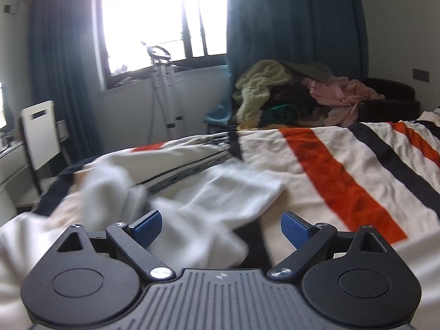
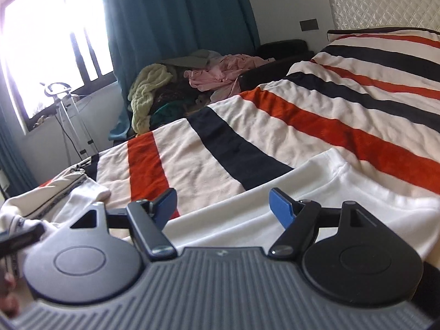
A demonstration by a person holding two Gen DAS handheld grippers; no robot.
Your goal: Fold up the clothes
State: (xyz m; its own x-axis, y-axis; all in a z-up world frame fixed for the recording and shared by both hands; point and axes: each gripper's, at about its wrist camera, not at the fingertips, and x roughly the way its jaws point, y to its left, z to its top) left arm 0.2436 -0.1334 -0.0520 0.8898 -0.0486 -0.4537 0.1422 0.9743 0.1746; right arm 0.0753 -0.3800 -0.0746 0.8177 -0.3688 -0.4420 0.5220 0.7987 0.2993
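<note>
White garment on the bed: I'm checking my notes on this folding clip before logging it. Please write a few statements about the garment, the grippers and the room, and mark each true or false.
1. The white garment lies on a striped bedspread. True.
2. The left gripper is clamped shut on the garment. False: its jaws stand wide apart, with white cloth lying between them, ungripped.
3. The right gripper is open. True.
4. The bedspread is plain blue. False: it is cream with orange and dark stripes.
5. A pile of clothes sits beyond the bed, near the teal curtain. True.
6. The garment is already folded into a neat square. False: it lies spread out and rumpled.
</note>
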